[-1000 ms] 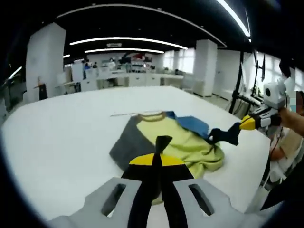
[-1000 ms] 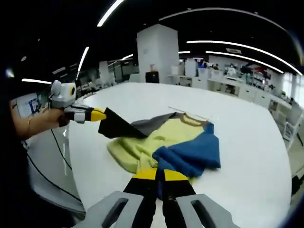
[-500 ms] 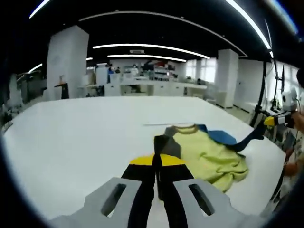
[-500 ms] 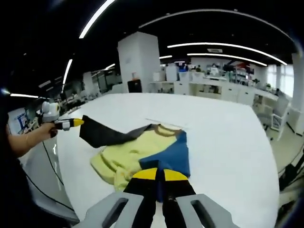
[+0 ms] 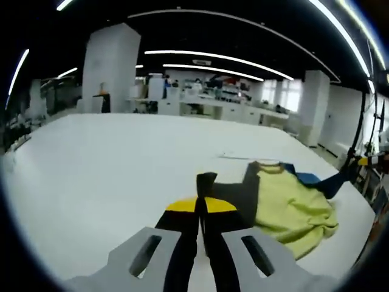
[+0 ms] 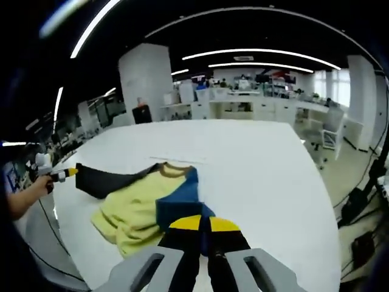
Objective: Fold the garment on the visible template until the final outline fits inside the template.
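Observation:
A sweater lies on the white table point(image 5: 103, 170), with a yellow-green body point(image 5: 290, 207), a dark grey sleeve point(image 5: 234, 196) and a blue sleeve point(image 5: 319, 180). My left gripper point(image 5: 202, 207) is shut on the end of the dark grey sleeve. At the far right, the right gripper point(image 5: 366, 161) holds the blue sleeve stretched out. In the right gripper view, my right gripper point(image 6: 203, 225) is shut on the blue sleeve point(image 6: 181, 204). The yellow-green body point(image 6: 130, 207) lies left of it. The left gripper point(image 6: 65, 173) pulls the dark sleeve point(image 6: 106, 179) out to the left.
A thin straight line point(image 6: 182, 159) runs on the table just beyond the collar. A person's hand point(image 6: 27, 191) holds the left gripper at the table's near edge. White pillars, desks and shelves stand far behind the table. Cables and stands point(image 6: 358, 201) sit right of the table.
Both grippers have drawn apart, each keeping its sleeve. The grey and blue sleeves are now stretched out to opposite sides, and the sweater lies flatter and farther from both cameras.

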A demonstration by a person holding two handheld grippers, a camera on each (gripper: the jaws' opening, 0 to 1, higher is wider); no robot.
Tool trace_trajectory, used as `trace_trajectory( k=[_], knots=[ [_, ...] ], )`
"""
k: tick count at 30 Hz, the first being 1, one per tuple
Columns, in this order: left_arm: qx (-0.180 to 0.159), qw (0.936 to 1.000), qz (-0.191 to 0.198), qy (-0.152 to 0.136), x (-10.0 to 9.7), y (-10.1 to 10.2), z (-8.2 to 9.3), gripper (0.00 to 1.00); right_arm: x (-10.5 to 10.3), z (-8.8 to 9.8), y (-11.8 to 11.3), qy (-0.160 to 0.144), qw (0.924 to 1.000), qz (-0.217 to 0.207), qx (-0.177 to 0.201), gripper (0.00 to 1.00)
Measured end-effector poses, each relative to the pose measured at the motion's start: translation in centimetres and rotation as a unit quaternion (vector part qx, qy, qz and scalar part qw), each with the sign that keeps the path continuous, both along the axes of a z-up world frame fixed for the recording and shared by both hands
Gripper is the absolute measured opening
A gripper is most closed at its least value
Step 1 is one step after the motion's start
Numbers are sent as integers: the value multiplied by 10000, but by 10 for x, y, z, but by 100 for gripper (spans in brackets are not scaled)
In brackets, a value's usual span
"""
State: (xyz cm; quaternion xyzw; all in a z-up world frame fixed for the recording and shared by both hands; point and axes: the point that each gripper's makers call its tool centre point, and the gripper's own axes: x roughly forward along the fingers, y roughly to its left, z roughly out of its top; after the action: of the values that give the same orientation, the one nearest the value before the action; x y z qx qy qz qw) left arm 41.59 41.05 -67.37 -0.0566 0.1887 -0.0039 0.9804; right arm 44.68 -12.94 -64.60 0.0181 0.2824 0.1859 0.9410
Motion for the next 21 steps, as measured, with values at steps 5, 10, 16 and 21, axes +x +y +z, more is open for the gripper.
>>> trace_trajectory(
  k=[5,10,16,21],
  knots=[
    [-584,9977,302,-149,6,15,-4,0,7,-11,-24,291,9984,-480,59,0],
    [-592,9969,500,93,10,31,-22,0,14,-25,-49,589,9944,-870,133,0],
    [-525,9957,710,266,19,50,-37,0,19,-50,-73,971,9888,-1131,46,0],
    [-92,9962,671,544,25,65,-54,0,23,-69,-87,1162,9861,-1187,-88,0]
  ],
)
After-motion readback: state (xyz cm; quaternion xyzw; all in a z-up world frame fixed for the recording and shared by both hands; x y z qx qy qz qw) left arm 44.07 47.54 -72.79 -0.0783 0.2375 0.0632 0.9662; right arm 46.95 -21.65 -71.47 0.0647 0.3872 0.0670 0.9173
